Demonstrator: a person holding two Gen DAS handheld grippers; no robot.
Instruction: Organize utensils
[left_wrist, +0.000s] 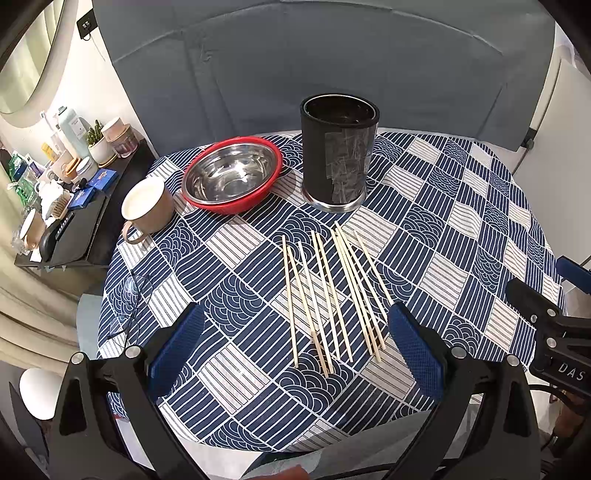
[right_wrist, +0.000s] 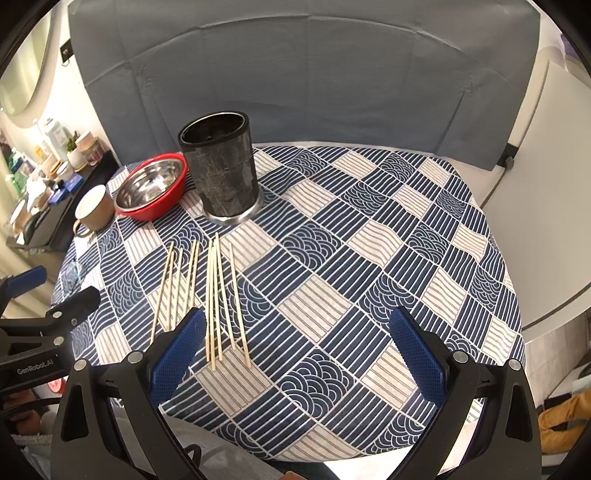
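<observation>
Between our two sets of blue-padded fingers, at six o'clock in each wrist view, we hold nothing. Our left gripper (left_wrist: 295, 347) has its fingers spread wide apart above the near part of the table, and the near ends of the chopsticks (left_wrist: 328, 295) lie on the cloth in the gap between them. Our right gripper (right_wrist: 297, 347) is spread just as wide and is equally empty; seen from it, the chopsticks (right_wrist: 210, 299) lie toward nine o'clock, their near ends just beside its left finger. Each gripper shows at the edge of the other's view, the two well apart.

About ten pale wooden chopsticks lie loose in a rough fan, some crossing at their near ends, all flat on the blue and white patterned tablecloth (left_wrist: 461, 236). Beyond their far tips, at twelve o'clock in the left view, a black cylindrical holder (left_wrist: 338, 153) stands upright, its mouth open; we cannot tell whether anything is inside. Just beside it, at ten o'clock, a steel bowl (left_wrist: 231, 173) sits nested in a red bowl (left_wrist: 236, 205). Farther toward nine o'clock, near the table edge, stands a tan mug (left_wrist: 146, 205) with a white inside. A grey padded backdrop (left_wrist: 332, 62) rises behind the table.
</observation>
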